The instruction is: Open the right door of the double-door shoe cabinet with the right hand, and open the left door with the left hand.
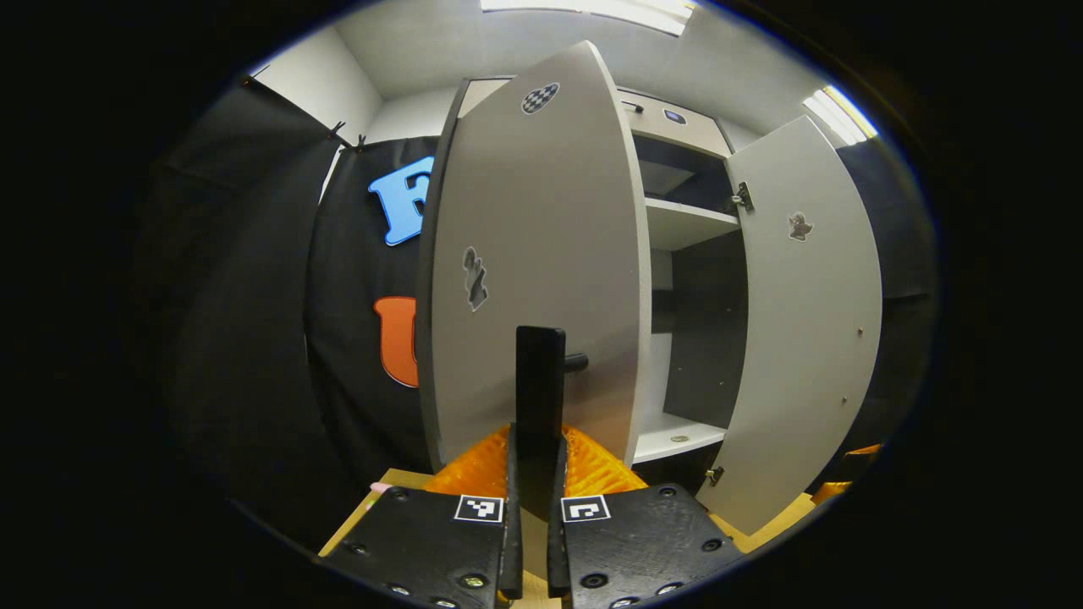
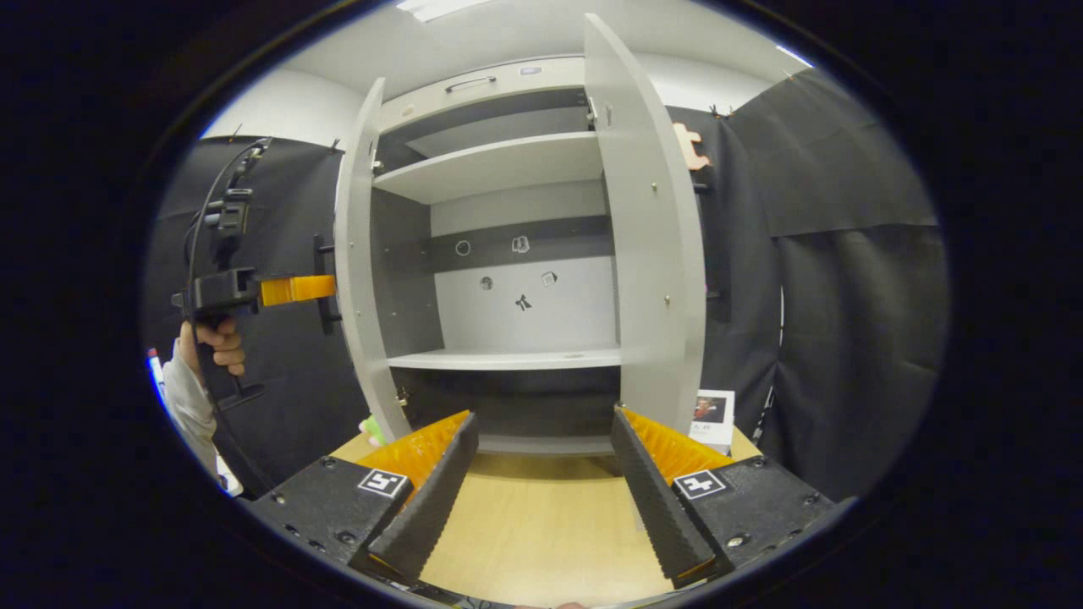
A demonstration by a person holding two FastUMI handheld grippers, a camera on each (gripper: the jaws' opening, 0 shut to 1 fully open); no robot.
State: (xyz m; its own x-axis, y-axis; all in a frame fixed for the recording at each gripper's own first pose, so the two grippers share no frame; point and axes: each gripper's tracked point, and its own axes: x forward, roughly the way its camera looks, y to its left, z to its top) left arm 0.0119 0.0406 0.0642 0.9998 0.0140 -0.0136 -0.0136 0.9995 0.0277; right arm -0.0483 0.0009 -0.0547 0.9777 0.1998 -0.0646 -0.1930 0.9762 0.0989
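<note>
Left gripper [image 1: 535, 474]: we've got it clamped on the left door's handle [image 1: 540, 381].
Right gripper [image 2: 541, 491]: fingers spread wide, holding nothing.
Left door [image 1: 541, 254]: swung out.
Right door [image 2: 651, 254]: open too; we see the shelves [image 2: 508, 359].

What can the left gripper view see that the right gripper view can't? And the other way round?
Left gripper view: the outside of the left door with its stickers, and the left gripper shut on the handle. Right gripper view: the back wall inside the cabinet with small stickers, a hand holding the left gripper, a small card, and the open right gripper. Both: the left door and right door standing open, the shelves, the wooden table.
</note>
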